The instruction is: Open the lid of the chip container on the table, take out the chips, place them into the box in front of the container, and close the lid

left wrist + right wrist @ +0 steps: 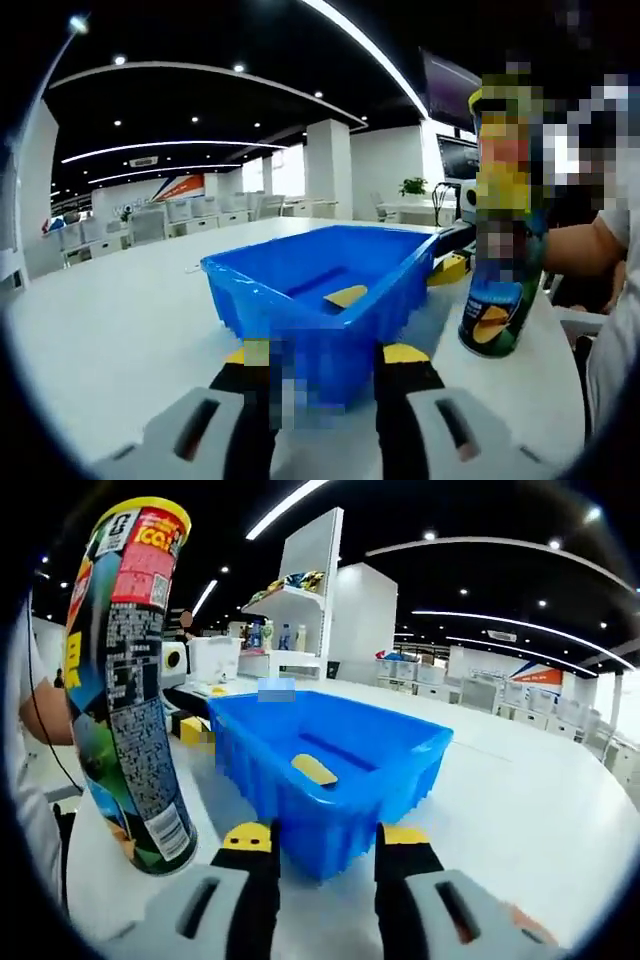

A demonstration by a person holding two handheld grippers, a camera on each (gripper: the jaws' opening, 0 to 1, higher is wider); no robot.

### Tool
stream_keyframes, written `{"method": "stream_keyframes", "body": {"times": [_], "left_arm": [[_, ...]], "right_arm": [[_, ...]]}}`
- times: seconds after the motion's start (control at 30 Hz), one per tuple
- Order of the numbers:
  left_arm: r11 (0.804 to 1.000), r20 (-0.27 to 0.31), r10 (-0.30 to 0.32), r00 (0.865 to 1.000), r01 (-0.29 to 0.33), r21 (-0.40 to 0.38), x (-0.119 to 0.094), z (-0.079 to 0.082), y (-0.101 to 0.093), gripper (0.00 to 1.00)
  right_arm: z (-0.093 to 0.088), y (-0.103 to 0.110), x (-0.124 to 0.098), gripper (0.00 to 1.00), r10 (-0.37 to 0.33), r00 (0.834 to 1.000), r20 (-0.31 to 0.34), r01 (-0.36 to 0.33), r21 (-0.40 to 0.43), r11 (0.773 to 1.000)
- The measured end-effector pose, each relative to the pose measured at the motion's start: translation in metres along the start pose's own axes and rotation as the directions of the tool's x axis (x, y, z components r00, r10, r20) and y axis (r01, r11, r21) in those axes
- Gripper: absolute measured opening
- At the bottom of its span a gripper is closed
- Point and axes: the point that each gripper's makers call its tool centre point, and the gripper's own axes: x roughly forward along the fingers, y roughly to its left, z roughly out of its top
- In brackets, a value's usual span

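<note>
Blue plastic makes up the box [330,300], which sits on the white table [110,330] and holds one yellow chip [346,296] on its floor. In the left gripper view, the left hand-held gripper [325,362] hangs low in front of the box's near corner, its yellow-tipped jaws spread apart with nothing between them. The can [500,300] stands upright on the table just beside the box's right side; its upper part is blurred, so whether the lid is on cannot be told there. A person's arm [580,250] reaches in behind the can.

In the right gripper view, the right hand-held gripper [328,842] is likewise released, jaws apart and empty, facing another corner of the box [330,770]. The chip [314,770] lies near the middle of the box floor. The can [125,680] stands to the left of the box, close to the camera, leaning in the fisheye picture, with a yellow rim at its top, possibly the lid. Beyond the box a yellow-and-black item [190,728] lies on the table, too small to identify. Shelves [285,610] with bottles stand farther back.
</note>
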Motion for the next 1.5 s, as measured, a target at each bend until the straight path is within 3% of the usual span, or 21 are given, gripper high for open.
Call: {"method": "stream_keyframes", "body": {"times": [0.83, 1.2, 1.5], "left_arm": [[1.000, 0.021, 0.013, 1.000, -0.013, 0.002, -0.002, 0.000, -0.001, 0.37], [0.999, 0.040, 0.025, 0.999, -0.027, 0.043, -0.006, 0.001, -0.003, 0.36], [0.997, 0.049, 0.022, 0.999, -0.025, 0.070, -0.005, 0.011, -0.003, 0.36]], "right_arm": [[-0.001, -0.001, 0.002, 0.35, -0.001, 1.000, 0.003, 0.001, -0.008, 1.000], [0.001, 0.002, 0.002, 0.34, -0.001, 1.000, 0.022, 0.002, -0.068, 0.998], [0.007, 0.002, 0.001, 0.34, -0.014, 0.999, 0.034, 0.017, -0.101, 0.995]]}}
